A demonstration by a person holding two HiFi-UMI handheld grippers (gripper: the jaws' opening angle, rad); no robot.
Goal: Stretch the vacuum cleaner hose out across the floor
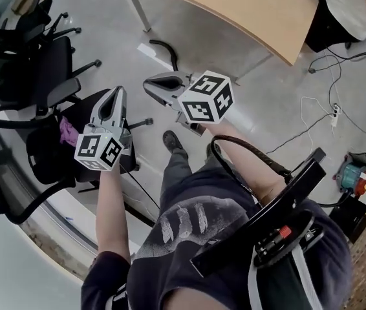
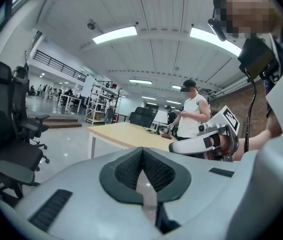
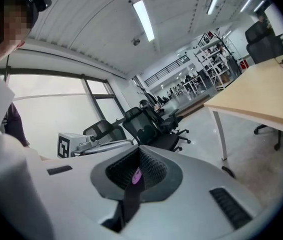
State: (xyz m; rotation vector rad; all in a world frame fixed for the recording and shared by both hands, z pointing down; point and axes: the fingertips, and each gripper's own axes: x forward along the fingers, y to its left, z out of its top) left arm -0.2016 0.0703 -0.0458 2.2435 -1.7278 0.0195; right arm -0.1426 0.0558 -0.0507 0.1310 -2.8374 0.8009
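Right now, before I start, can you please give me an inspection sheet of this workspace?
Surface: grey glossy floor.
Job's things: nothing seen.
Clutter: purple item on an office chair seat.
Grippers: left gripper and right gripper held up, jaws together, nothing held.
Cables: power strip and a thin black cable loose on the floor.
Surroundings: wooden table, more chairs, a second person standing by.

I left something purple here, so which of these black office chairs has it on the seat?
The office chair beside the left gripper: a purple cloth lies on its seat, the other chairs show none.
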